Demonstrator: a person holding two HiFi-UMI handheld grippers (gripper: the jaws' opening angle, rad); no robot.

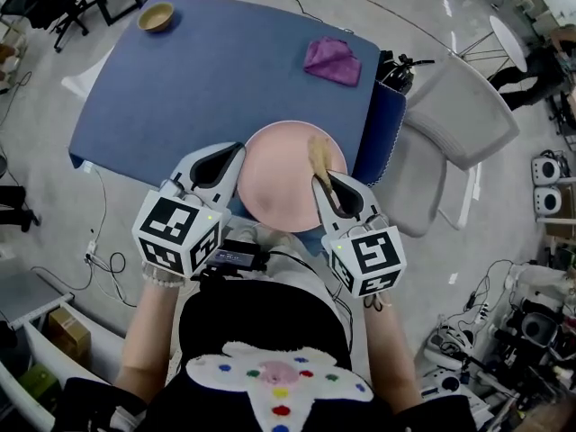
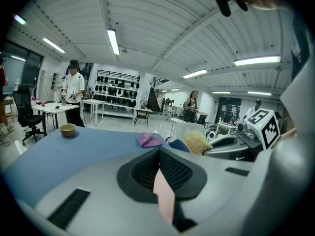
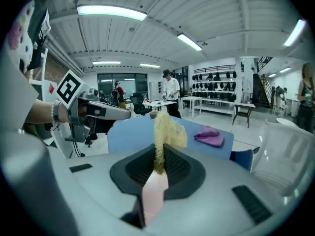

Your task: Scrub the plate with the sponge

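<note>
The pink plate (image 1: 283,178) is held up off the blue table (image 1: 207,79), close in front of the person. My left gripper (image 1: 236,156) is shut on the plate's left rim; the pink edge (image 2: 165,198) shows pinched between its pads in the left gripper view. My right gripper (image 1: 322,183) is shut on the yellow sponge (image 1: 318,154), which lies over the plate's right part. In the right gripper view the sponge (image 3: 167,127) sticks up out of the jaws, with the pink plate (image 3: 153,191) showing below it.
A purple cloth (image 1: 331,59) lies near the table's far right corner and a wooden bowl (image 1: 156,16) at its far left corner. A white chair (image 1: 459,115) stands to the right of the table. Cables run over the floor at the left.
</note>
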